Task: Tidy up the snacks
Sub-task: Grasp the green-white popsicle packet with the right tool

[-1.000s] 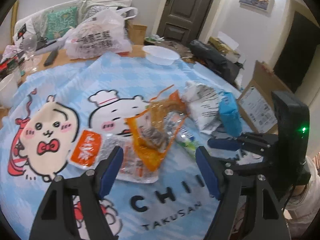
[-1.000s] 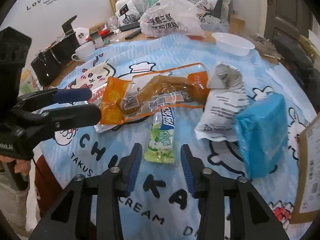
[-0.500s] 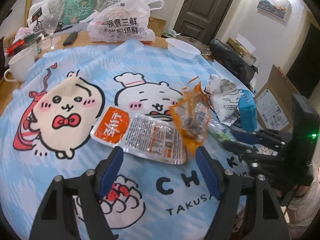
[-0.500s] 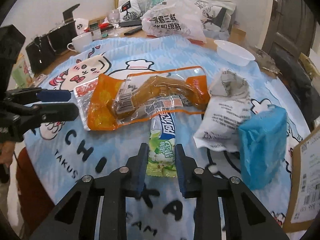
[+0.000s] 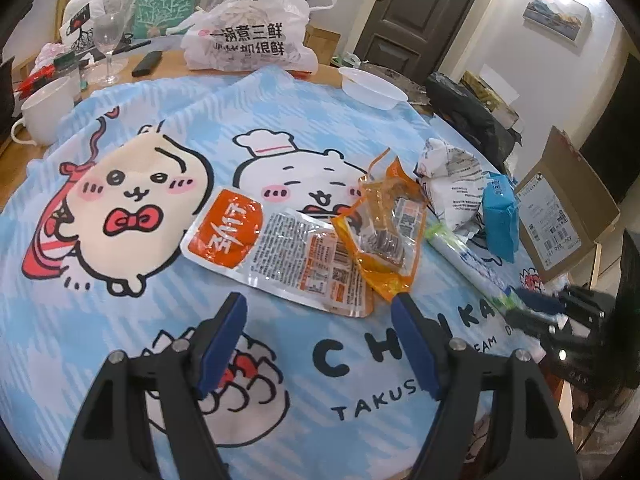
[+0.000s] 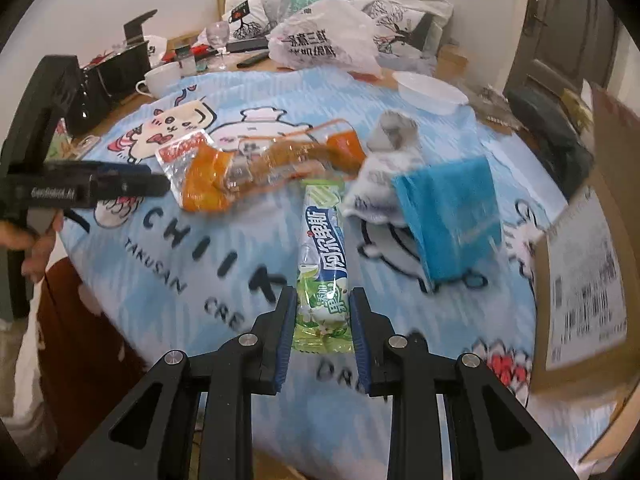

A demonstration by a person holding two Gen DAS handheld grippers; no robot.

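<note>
My right gripper [image 6: 323,307] is shut on the near end of a long green and white candy packet [image 6: 324,256], lifted clear of the cloth; it also shows in the left wrist view [image 5: 468,264]. Beyond it lie an orange clear snack pouch [image 6: 256,172], a white paper-wrapped packet [image 6: 384,168] and a blue packet [image 6: 452,220]. My left gripper [image 5: 320,340] is open and empty just in front of a flat orange and white pouch [image 5: 280,256] and the orange clear pouch [image 5: 388,232].
A blue cartoon cloth [image 5: 120,320] covers the round table. A cardboard box [image 6: 592,264] stands off the right edge. A white plastic bowl [image 5: 372,88], a white shopping bag [image 5: 248,40], a mug [image 5: 44,112] and a wine glass [image 5: 108,44] sit at the back.
My right gripper has closed on the green candy packet and pulled it out from under the orange pouch toward me. My left gripper has drawn back slightly, still open.
</note>
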